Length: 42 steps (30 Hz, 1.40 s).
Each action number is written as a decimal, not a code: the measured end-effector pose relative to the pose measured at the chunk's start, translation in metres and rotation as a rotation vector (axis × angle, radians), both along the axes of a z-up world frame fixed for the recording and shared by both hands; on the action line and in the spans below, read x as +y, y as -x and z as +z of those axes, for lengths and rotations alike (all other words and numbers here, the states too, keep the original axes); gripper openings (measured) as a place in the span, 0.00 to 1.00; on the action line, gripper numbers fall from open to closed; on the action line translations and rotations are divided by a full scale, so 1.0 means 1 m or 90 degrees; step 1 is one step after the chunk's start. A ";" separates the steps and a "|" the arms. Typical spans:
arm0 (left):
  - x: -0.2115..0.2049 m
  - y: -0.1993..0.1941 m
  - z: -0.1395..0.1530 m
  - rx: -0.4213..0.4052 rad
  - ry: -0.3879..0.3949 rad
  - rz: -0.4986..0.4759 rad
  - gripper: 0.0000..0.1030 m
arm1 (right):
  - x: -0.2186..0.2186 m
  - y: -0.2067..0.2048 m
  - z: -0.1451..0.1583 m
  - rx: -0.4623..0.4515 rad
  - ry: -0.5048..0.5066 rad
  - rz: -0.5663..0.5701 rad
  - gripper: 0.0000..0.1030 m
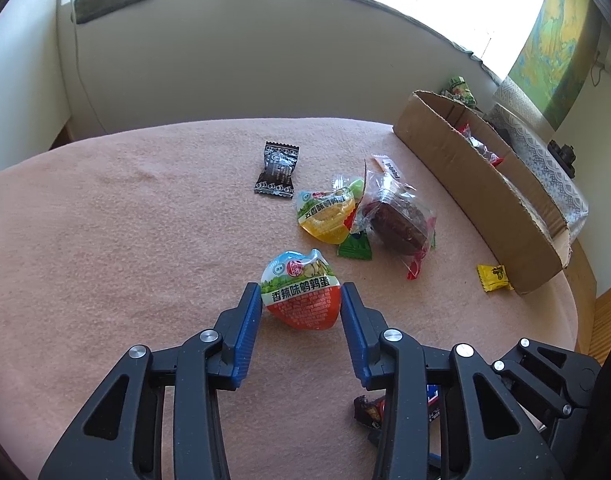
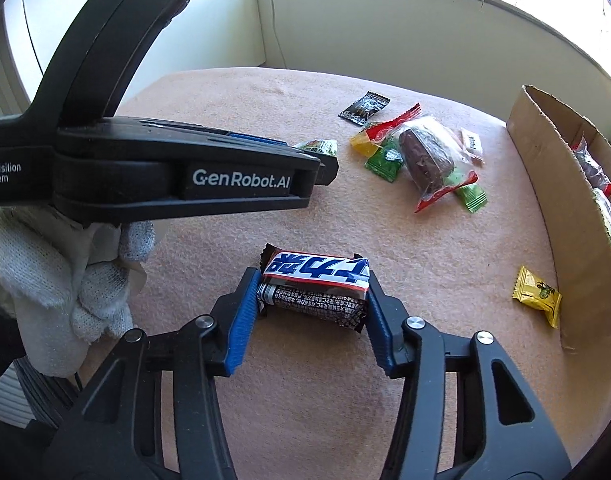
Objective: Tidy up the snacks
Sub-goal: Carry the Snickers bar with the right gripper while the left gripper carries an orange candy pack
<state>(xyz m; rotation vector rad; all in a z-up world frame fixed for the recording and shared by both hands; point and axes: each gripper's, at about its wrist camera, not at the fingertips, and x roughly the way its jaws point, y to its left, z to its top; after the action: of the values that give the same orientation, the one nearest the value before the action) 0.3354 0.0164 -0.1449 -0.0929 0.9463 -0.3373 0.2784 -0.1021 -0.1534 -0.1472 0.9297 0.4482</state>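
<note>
Pink-blanketed surface [image 1: 125, 220] – left hand-held gripper [image 1: 300, 300] pinches a quail-egg pack [image 1: 301, 292], right hand-held gripper [image 2: 313, 300] clamps a chocolate bar [image 2: 315, 284]; next, lift both into the cardboard box [image 1: 465, 168].

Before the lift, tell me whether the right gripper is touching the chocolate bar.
Touching. The right wrist view shows the right gripper with both blue pads pressed against the ends of the chocolate bar, no gap visible.

Two quail-egg packs [image 1: 300, 300] [image 1: 325, 216], one cardboard box [image 1: 445, 148]
</note>
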 end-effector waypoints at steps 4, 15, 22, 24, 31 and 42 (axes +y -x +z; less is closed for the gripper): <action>0.004 0.003 0.005 -0.007 0.004 0.003 0.37 | -0.008 0.000 0.002 -0.003 -0.005 -0.003 0.49; 0.004 0.011 0.020 -0.030 0.010 0.005 0.37 | -0.019 0.008 0.008 -0.021 -0.018 -0.026 0.48; -0.004 0.012 0.032 -0.042 0.021 -0.003 0.37 | -0.037 0.009 0.023 -0.045 -0.031 -0.045 0.48; -0.008 0.012 0.036 -0.046 0.023 -0.006 0.37 | -0.044 0.011 0.029 -0.054 -0.034 -0.053 0.48; -0.032 0.001 0.048 -0.060 0.031 -0.022 0.37 | -0.082 0.007 0.050 -0.081 -0.047 -0.095 0.48; -0.079 -0.023 0.064 -0.079 0.042 -0.050 0.37 | -0.149 -0.006 0.074 -0.117 -0.053 -0.173 0.48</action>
<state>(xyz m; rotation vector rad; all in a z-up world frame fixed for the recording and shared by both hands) 0.3582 -0.0622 -0.0811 -0.0935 0.8174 -0.4422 0.2848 -0.2516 -0.0796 0.0150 0.7355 0.2172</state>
